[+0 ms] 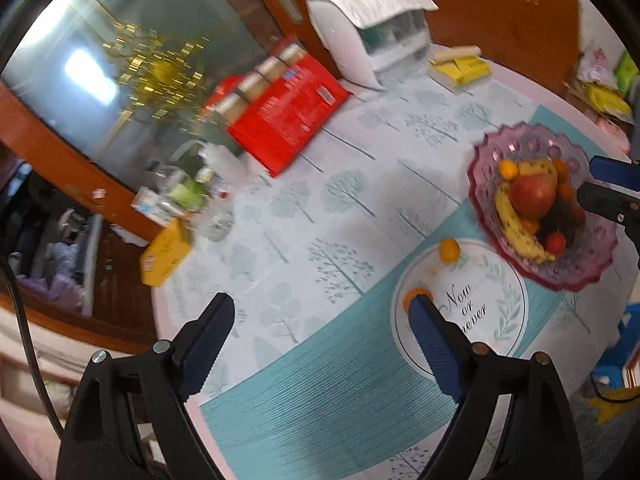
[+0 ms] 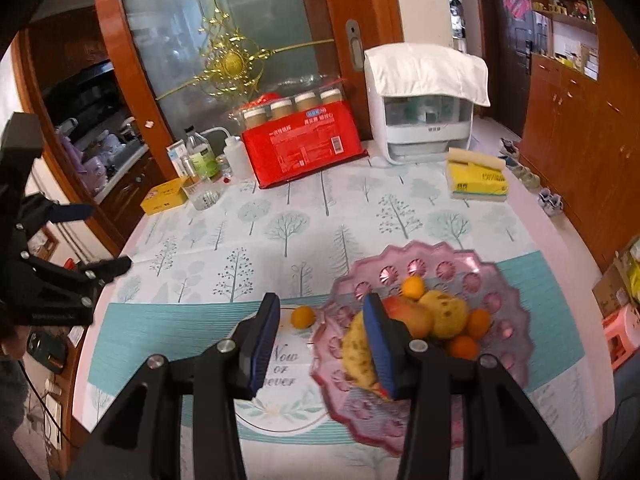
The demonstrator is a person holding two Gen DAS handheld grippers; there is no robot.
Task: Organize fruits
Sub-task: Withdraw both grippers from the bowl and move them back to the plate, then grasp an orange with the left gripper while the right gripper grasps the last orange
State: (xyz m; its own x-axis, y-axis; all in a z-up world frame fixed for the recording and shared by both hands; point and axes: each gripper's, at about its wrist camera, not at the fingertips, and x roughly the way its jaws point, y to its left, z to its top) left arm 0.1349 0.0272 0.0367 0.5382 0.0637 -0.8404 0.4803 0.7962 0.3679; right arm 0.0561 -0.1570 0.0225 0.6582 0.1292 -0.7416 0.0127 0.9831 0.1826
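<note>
A pink scalloped fruit bowl [image 1: 500, 148] [image 2: 516, 312] stands on the table and holds a red apple [image 1: 532, 196] [image 2: 412, 316], a spotted banana [image 1: 514, 226] [image 2: 360, 352], several small oranges and dark grapes. One small orange [image 1: 449, 250] [image 2: 302, 317] lies on the cloth beside the bowl. A second orange [image 1: 416, 295] lies near my left gripper's right fingertip. My left gripper [image 1: 322, 312] is open and empty above the cloth. My right gripper [image 2: 322, 304] is open and empty, its right finger over the bowl's near side.
A red box of jars [image 2: 304, 148], a white covered appliance [image 2: 424, 100], a yellow tissue pack [image 2: 476, 178], a yellow box [image 2: 164, 196], a glass and bottles [image 2: 202, 160] line the table's far side. Wooden cabinets stand to the right.
</note>
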